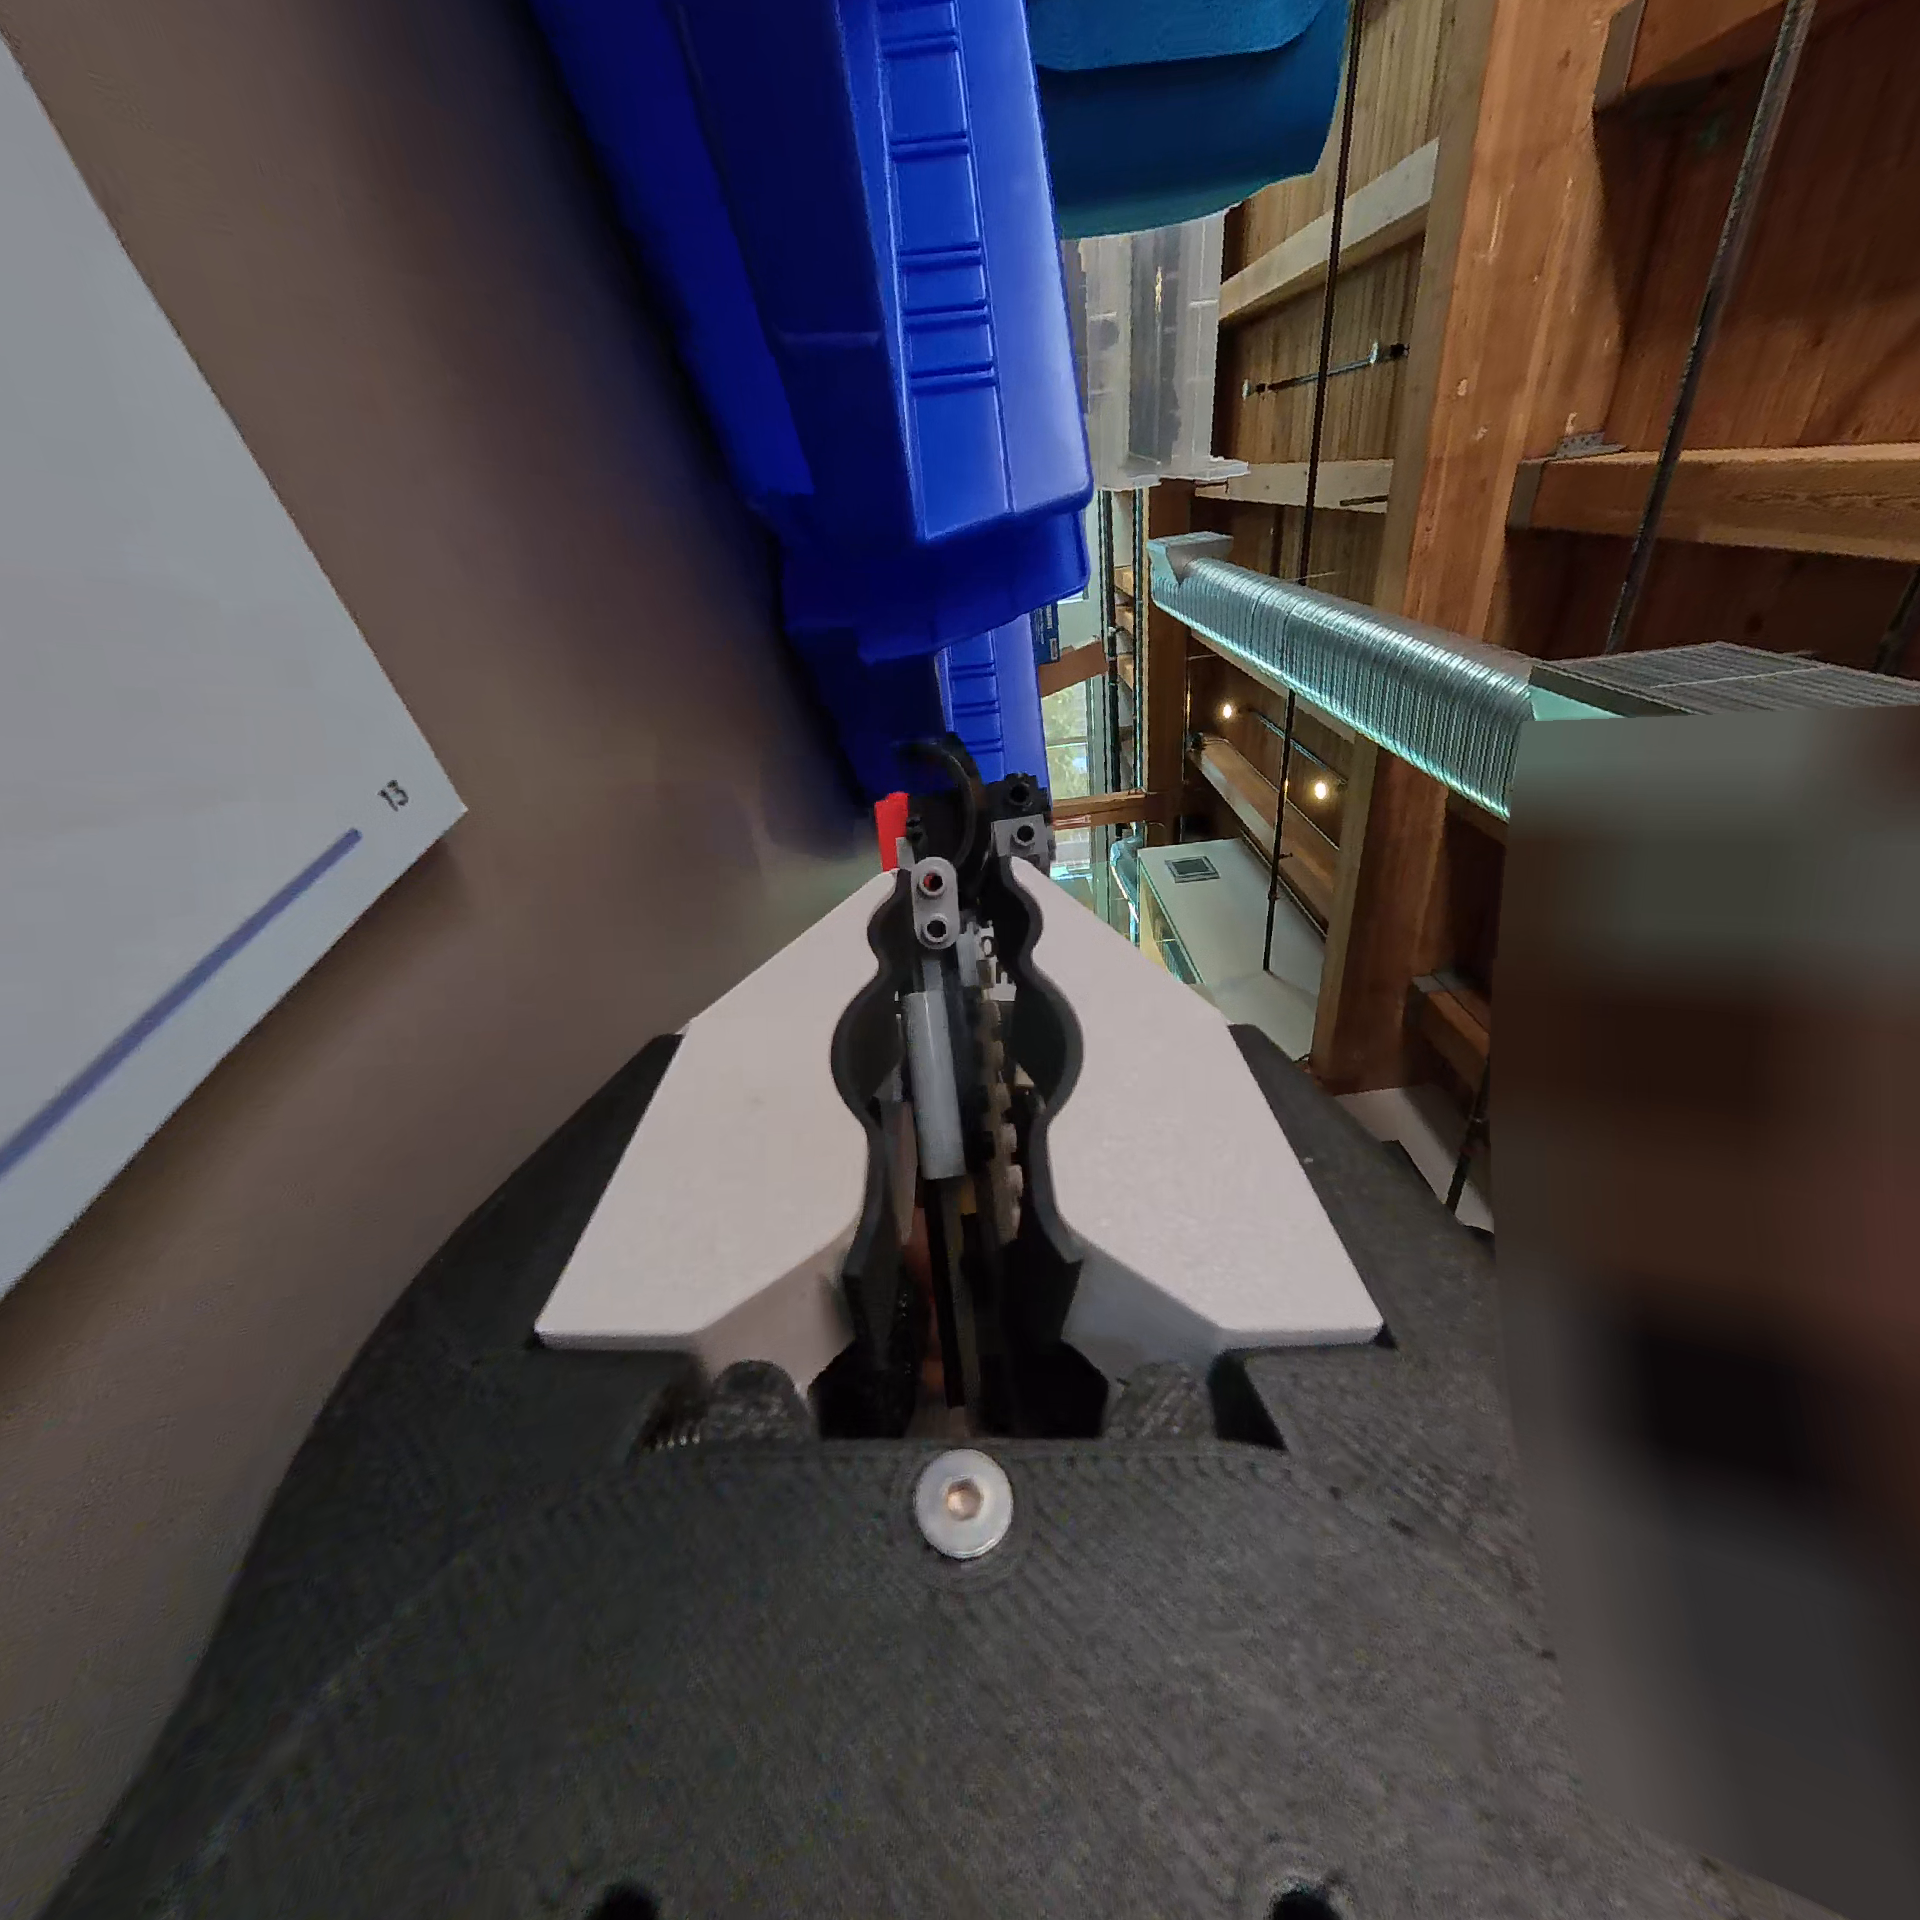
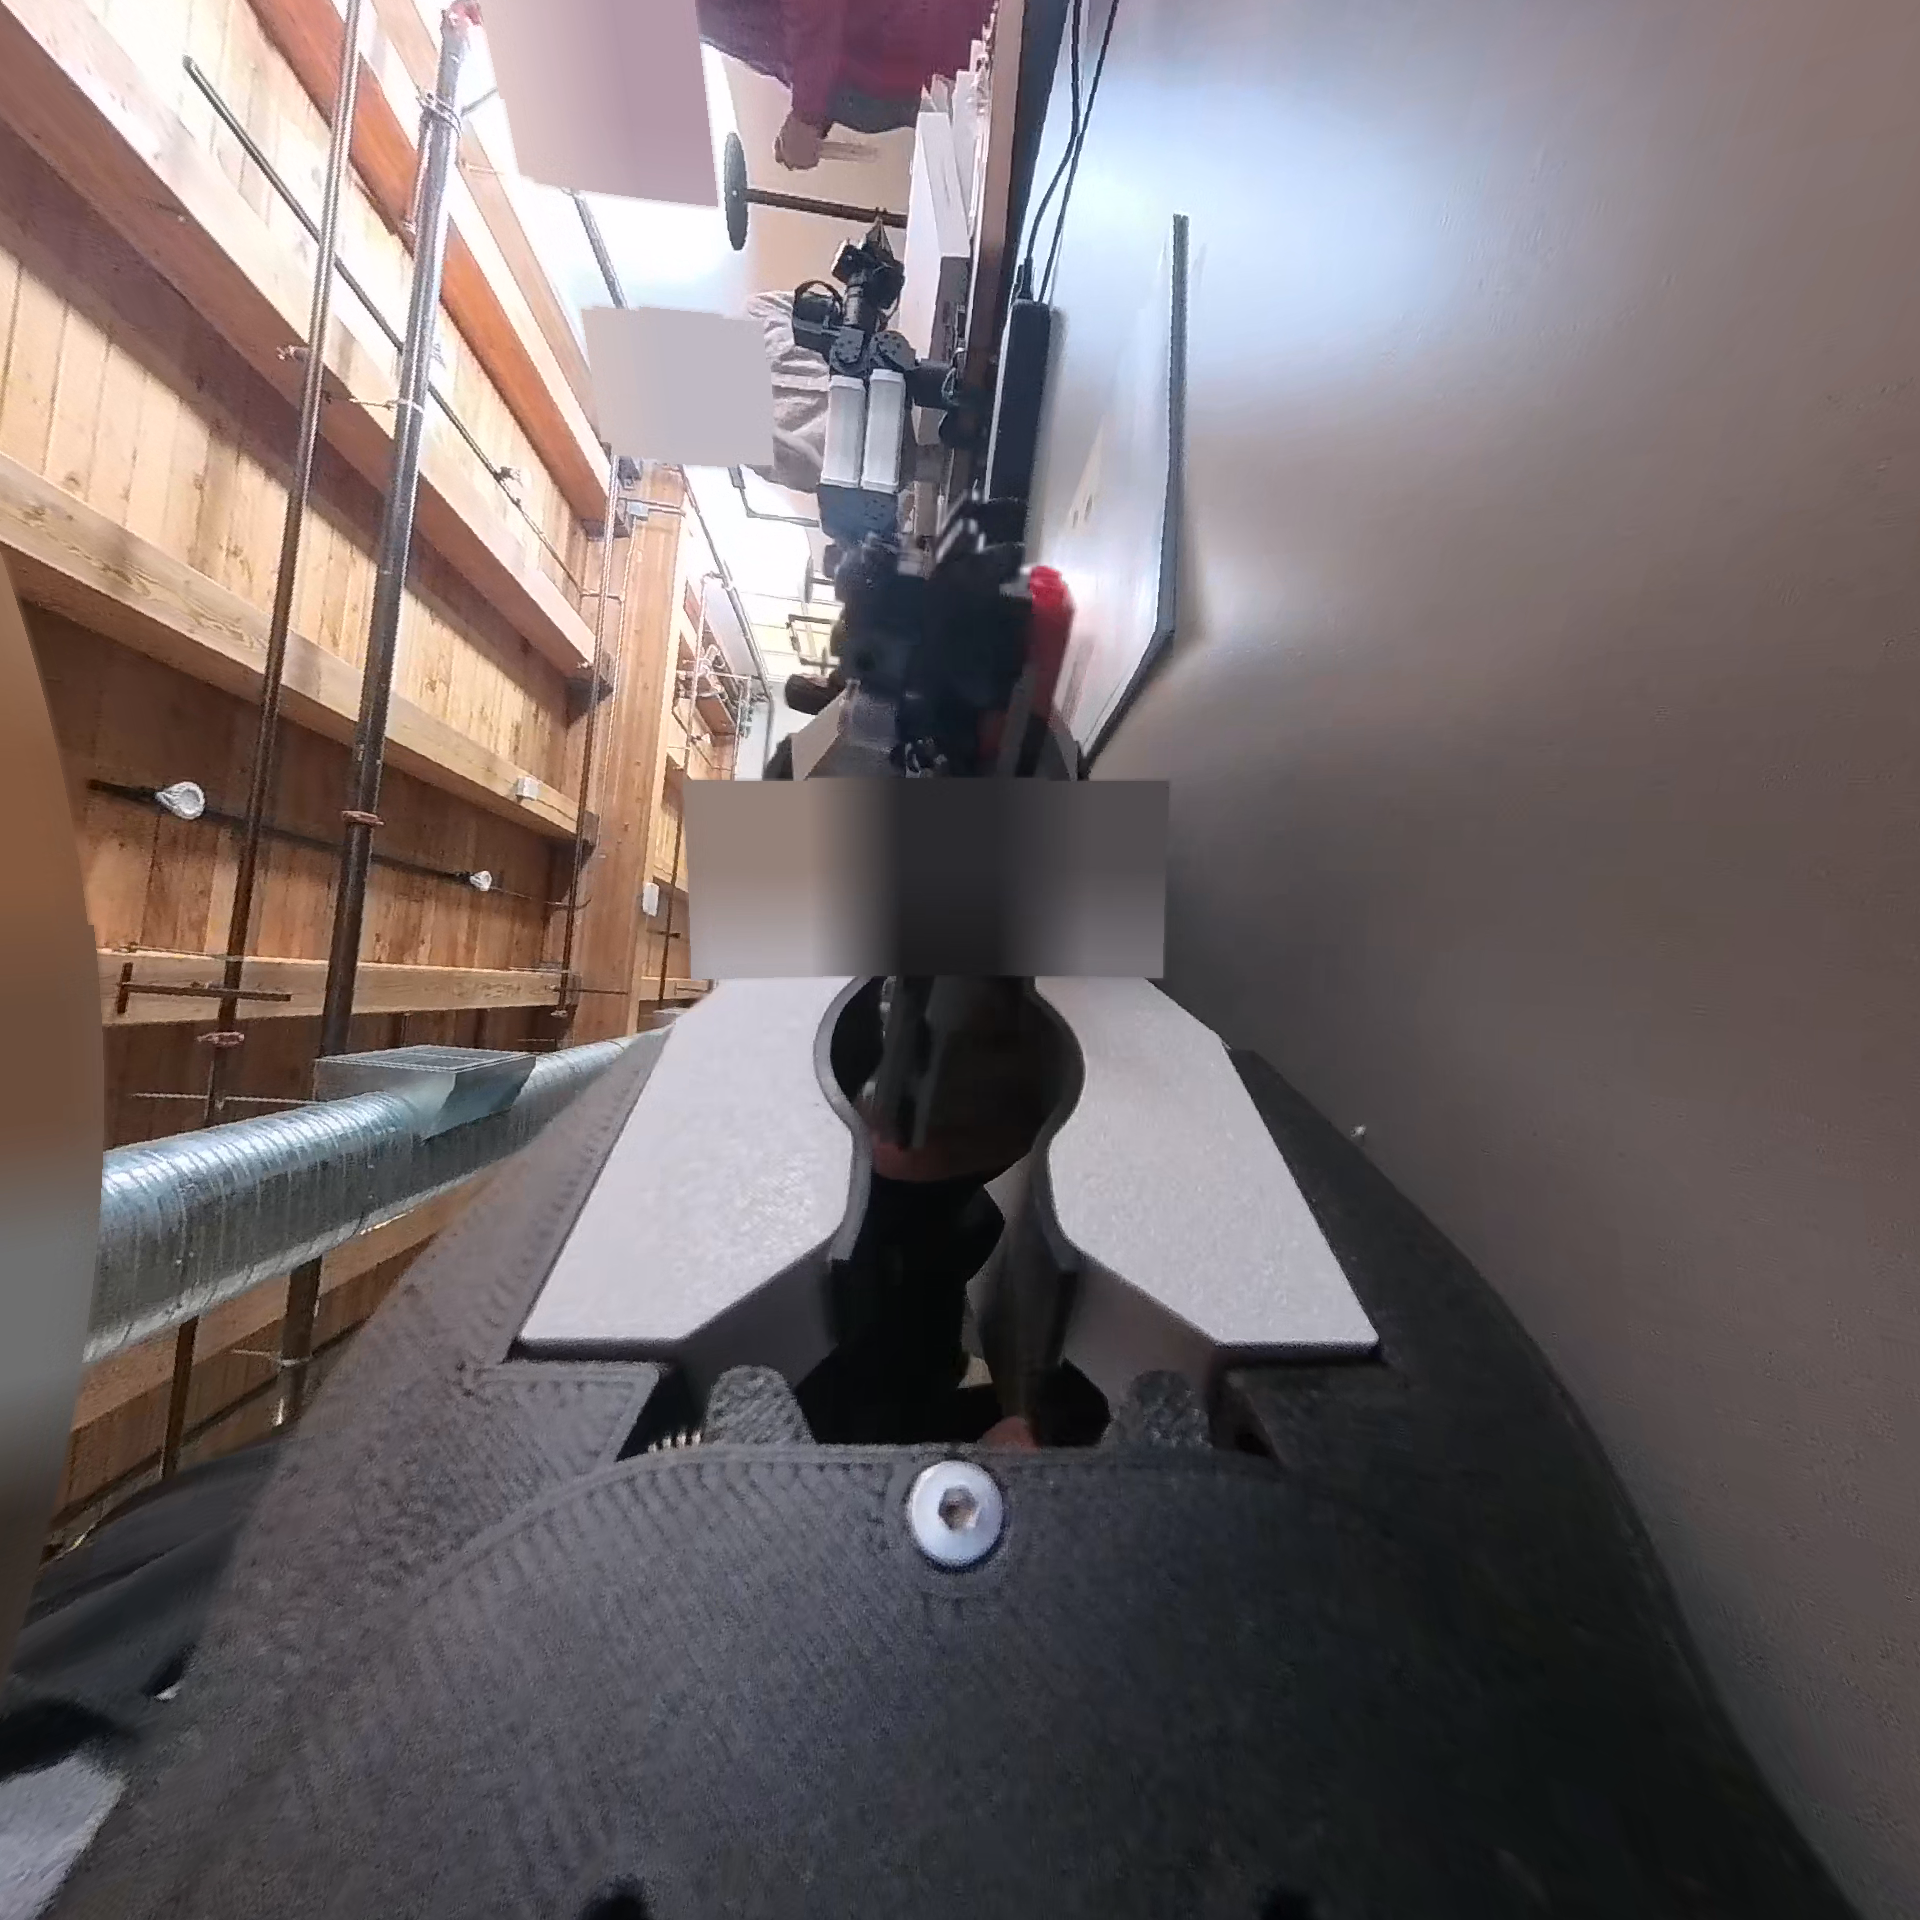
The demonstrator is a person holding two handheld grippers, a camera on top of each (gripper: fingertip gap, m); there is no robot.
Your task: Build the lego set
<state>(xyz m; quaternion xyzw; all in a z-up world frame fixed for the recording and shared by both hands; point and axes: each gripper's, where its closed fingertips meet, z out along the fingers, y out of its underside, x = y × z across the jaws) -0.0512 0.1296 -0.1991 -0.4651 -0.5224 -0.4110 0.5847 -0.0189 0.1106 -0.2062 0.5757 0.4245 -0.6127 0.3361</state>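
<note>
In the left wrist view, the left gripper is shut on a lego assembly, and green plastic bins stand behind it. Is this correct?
Not entirely. The left gripper is indeed shut on the lego assembly, but the plastic bins behind it are blue, not green. The left wrist view shows this clearly.
</note>
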